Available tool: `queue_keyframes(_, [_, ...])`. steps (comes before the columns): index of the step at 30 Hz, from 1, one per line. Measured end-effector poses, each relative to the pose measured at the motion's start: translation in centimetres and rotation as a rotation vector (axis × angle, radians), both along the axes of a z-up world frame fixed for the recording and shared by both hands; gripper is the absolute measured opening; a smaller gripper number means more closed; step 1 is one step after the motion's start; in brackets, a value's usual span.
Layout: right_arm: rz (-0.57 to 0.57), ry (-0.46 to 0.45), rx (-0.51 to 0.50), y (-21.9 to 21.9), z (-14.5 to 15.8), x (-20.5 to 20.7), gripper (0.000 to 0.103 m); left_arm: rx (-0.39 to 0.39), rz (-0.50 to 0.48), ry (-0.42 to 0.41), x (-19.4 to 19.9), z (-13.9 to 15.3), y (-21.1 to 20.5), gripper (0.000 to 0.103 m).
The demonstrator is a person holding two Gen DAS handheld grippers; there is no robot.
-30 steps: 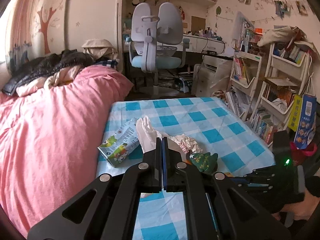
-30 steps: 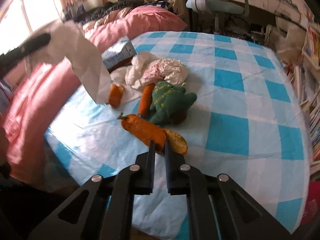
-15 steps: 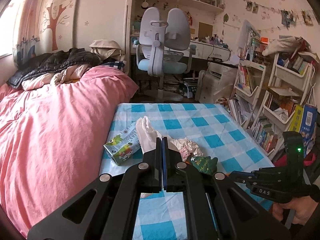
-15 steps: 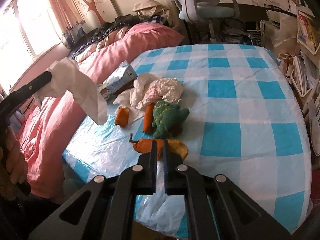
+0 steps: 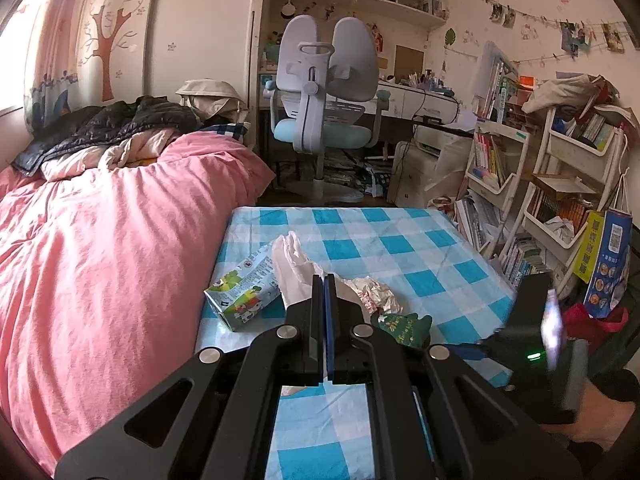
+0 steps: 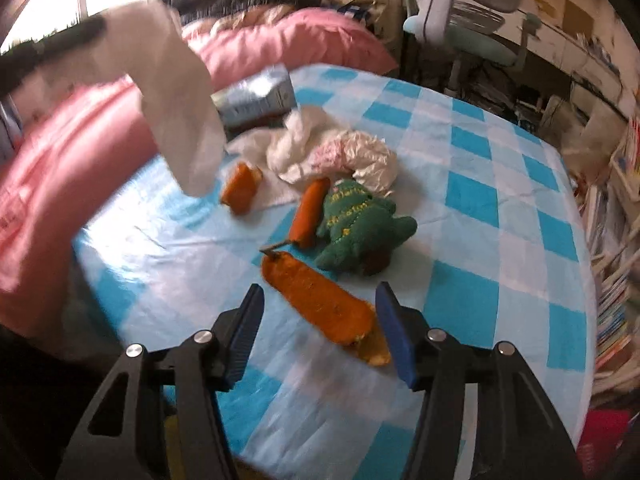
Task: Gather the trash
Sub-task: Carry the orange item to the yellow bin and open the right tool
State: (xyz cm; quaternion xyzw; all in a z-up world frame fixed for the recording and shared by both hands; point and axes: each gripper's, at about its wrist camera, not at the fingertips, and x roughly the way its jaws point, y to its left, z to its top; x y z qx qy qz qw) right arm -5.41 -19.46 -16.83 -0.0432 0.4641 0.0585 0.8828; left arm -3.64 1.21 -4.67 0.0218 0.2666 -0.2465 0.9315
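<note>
My left gripper (image 5: 324, 280) is shut on a white plastic bag (image 5: 294, 270); in the right wrist view the bag (image 6: 176, 120) hangs from it over the table's left edge. My right gripper (image 6: 320, 295) hovers low over a long orange peel (image 6: 308, 296) on the blue checked tablecloth (image 6: 500, 240). Its jaws are opening, and the peel lies between them without being pressed. Farther back lie two smaller orange pieces (image 6: 240, 188) (image 6: 310, 212), a crumpled wrapper (image 6: 360, 156) and a drink carton (image 6: 256, 96).
A green plush toy (image 6: 360, 224) lies just beyond the long peel. A pink bed (image 5: 100, 260) runs along the table's left side. Bookshelves (image 5: 560, 200) stand to the right, and a desk chair (image 5: 324, 100) stands behind the table.
The right gripper's jaws have gone from shut to apart, and it has dropped closer to the long peel. The left gripper has kept hold of the bag and hardly moved.
</note>
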Motion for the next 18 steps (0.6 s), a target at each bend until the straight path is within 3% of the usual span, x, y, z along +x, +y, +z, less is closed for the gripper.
queue_keyframes(2, [-0.016, 0.025, 0.055, -0.8, -0.6, 0.7, 0.052, -0.002, 0.001, 0.001, 0.0, 0.0, 0.0, 0.001])
queue_keyframes(3, [-0.031, 0.026, 0.063, -1.1, -0.5, 0.8, 0.042, -0.002, 0.0, 0.0, 0.1, 0.0, 0.1, 0.001])
queue_keyframes(4, [-0.033, 0.032, 0.088, -1.4, -0.4, 0.8, 0.025, -0.003, 0.001, -0.003, 0.1, 0.1, 0.1, 0.001])
queue_keyframes(6, [-0.043, 0.036, 0.152, -1.9, -0.1, 0.5, 0.017, -0.009, 0.002, -0.008, 0.0, 0.2, 0.2, 0.001])
queue_keyframes(10, [-0.058, 0.006, 0.259, -2.4, 1.1, -0.9, 0.016, -0.02, 0.006, -0.019, -0.2, 0.5, 0.5, 0.001])
queue_keyframes(16, [-0.047, -0.107, 0.44, -2.8, 4.3, -3.9, 0.016, -0.02, 0.012, -0.039, -1.6, 0.9, 0.7, 0.001])
queue_keyframes(18, [-0.039, -0.131, 0.461, -2.7, 4.9, -4.7, 0.016, -0.016, 0.012, -0.045, -2.2, 0.9, 0.8, 0.001])
